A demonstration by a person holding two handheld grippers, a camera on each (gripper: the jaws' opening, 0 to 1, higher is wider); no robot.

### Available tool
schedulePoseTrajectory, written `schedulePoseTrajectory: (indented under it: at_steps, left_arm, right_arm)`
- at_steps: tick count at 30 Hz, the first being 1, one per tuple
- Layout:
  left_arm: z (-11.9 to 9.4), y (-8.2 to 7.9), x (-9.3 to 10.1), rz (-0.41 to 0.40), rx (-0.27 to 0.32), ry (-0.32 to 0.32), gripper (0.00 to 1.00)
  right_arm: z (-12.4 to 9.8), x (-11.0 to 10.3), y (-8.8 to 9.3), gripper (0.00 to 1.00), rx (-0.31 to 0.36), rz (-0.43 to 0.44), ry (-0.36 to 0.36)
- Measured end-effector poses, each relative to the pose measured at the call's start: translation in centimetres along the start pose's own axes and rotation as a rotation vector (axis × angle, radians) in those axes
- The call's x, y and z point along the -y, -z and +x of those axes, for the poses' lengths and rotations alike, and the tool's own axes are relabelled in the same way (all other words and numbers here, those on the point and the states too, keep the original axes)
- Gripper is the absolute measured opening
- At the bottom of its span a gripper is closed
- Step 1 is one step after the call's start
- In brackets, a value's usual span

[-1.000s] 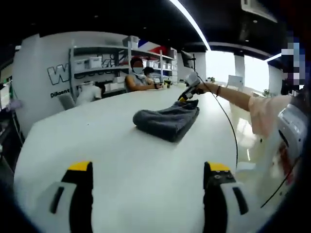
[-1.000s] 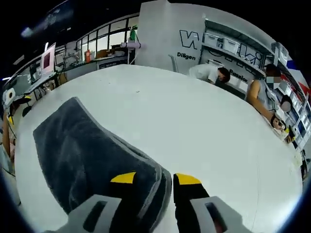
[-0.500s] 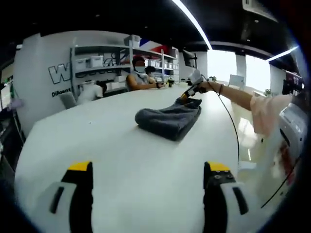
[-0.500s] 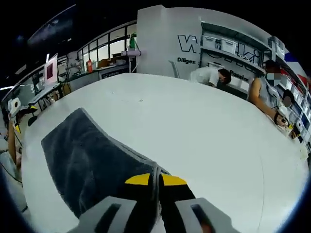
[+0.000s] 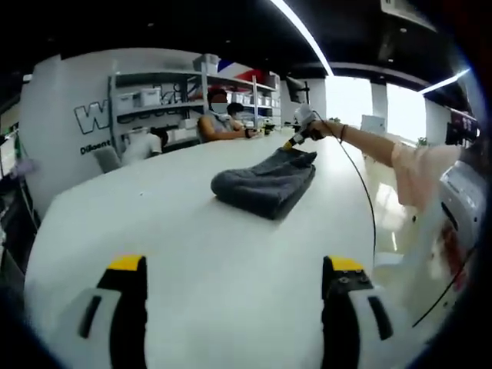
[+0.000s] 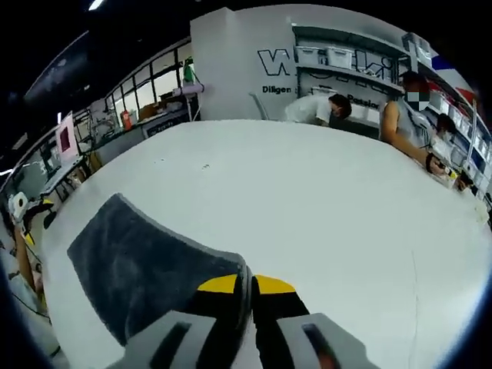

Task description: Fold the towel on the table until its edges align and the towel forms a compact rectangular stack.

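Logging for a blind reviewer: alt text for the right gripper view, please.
The right gripper has its yellow-tipped fingers shut on a corner of the folded grey towel, which lies on a large white table. People sit at its far edge, before shelves.

The folded dark-grey terry towel [image 6: 146, 269] has its near corner hidden between the right gripper's [image 6: 238, 284] closed yellow-tipped jaws.

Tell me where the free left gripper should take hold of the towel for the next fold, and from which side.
Probably the thick rounded near end of the towel, approached low along the table from the left gripper's side. That end faces its open jaws, while the far corner is already pinched in the right gripper.
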State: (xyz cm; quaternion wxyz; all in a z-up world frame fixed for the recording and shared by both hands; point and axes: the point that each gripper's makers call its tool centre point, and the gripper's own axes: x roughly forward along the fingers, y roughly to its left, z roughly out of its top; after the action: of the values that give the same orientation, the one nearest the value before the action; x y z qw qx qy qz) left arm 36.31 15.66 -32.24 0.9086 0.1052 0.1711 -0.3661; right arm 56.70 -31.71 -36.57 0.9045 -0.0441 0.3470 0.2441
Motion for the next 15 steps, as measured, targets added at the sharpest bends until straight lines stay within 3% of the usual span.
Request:
schedulePoseTrajectory:
  at_steps: [4, 5, 9, 15]
  left_arm:
    - [0.1, 0.1, 0.3, 0.004, -0.005, 0.008, 0.99]
    - [0.1, 0.1, 0.4, 0.006, -0.007, 0.009, 0.99]
    - [0.0, 0.0, 0.4, 0.006, -0.003, 0.011, 0.99]
    - [-0.3, 0.2, 0.3, 0.005, -0.006, 0.009, 0.99]
  right_arm:
    - [1.2, -0.7, 1.7, 0.07, 0.041, 0.163, -0.055]
    - [1.6, -0.2, 2.5, 0.08, 0.042, 0.18, -0.037]
    - [2.6, -0.1, 4.4, 0.18, 0.059, 0.193, 0.009]
    - [1.9, -0.4, 5.5, 0.33, 0.082, 0.153, 0.095]
